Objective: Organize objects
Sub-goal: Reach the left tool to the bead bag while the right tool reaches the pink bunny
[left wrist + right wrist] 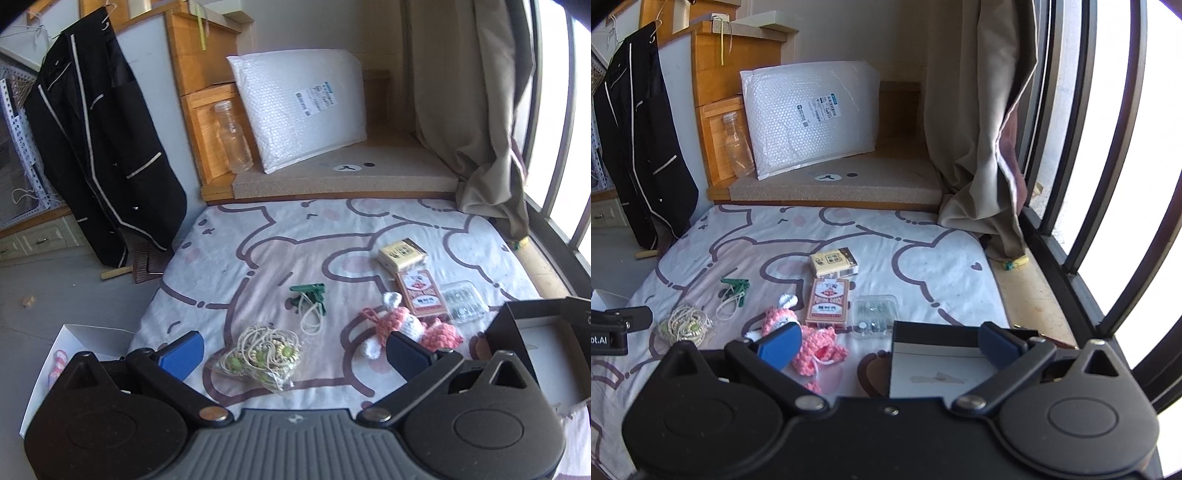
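Small items lie on a cartoon-print sheet [280,229]. A bagged bead-and-string bundle [258,356] sits between the fingers of my left gripper [295,354], which is open and empty. A green clip with cord [310,295], a pink crochet bunny [410,328], a red card box [421,291], a yellow box [402,253] and a clear plastic case [461,299] lie beyond. My right gripper [886,347] is open and empty, above the bunny [809,343] and a black open box [934,362]. The card box [827,302], yellow box [833,262] and clear case [875,314] lie ahead.
A white box [74,354] stands off the sheet's left edge. Behind the sheet, a raised ledge carries a bubble-wrap mailer [299,110] and a clear bottle [232,138]. A black jacket [99,155] hangs at left. A curtain [979,129] and window bars [1082,184] close the right side.
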`<state>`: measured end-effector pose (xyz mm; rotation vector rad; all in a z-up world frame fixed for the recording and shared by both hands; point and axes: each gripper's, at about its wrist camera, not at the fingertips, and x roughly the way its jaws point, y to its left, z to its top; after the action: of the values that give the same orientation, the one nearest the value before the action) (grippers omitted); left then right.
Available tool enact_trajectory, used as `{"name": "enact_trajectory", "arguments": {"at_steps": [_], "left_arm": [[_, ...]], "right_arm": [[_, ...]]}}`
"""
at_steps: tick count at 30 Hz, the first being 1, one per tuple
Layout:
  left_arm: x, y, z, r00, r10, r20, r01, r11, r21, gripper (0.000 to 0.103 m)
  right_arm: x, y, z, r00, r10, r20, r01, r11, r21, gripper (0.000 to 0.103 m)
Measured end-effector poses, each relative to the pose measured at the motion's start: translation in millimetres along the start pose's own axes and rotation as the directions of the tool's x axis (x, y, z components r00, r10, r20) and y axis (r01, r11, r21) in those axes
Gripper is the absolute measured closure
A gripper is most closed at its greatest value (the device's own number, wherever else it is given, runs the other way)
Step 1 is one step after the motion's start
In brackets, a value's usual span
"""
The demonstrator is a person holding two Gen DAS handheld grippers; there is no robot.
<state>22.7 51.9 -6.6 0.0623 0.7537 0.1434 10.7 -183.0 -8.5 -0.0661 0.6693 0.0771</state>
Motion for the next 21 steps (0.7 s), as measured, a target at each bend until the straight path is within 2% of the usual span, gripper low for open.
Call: {"name": "enact_trajectory", "arguments": {"at_steps": [10, 15, 21], "left_arm": [[27, 33, 24, 0.995, 0.094, 0.027, -0.092, 0.993, -0.08, 0.0], [38, 39, 28, 0.994, 0.102, 0.025, -0.1, 0.99, -0.096, 0.0], [53, 42, 29, 0.994, 0.111, 0.014, -0.108, 0.989, -0.104, 0.0]], "right_arm": [[31, 11, 16, 0.992, 0.106, 0.068, -0.101, 0.992, -0.078, 0.0], [52, 17, 22, 0.988, 0.128, 0.086, -0.117, 0.986, -0.115, 0.002], [73, 16, 30, 0.983, 0.161, 0.089, -0.153, 0.984, -0.088, 0.002]]}}
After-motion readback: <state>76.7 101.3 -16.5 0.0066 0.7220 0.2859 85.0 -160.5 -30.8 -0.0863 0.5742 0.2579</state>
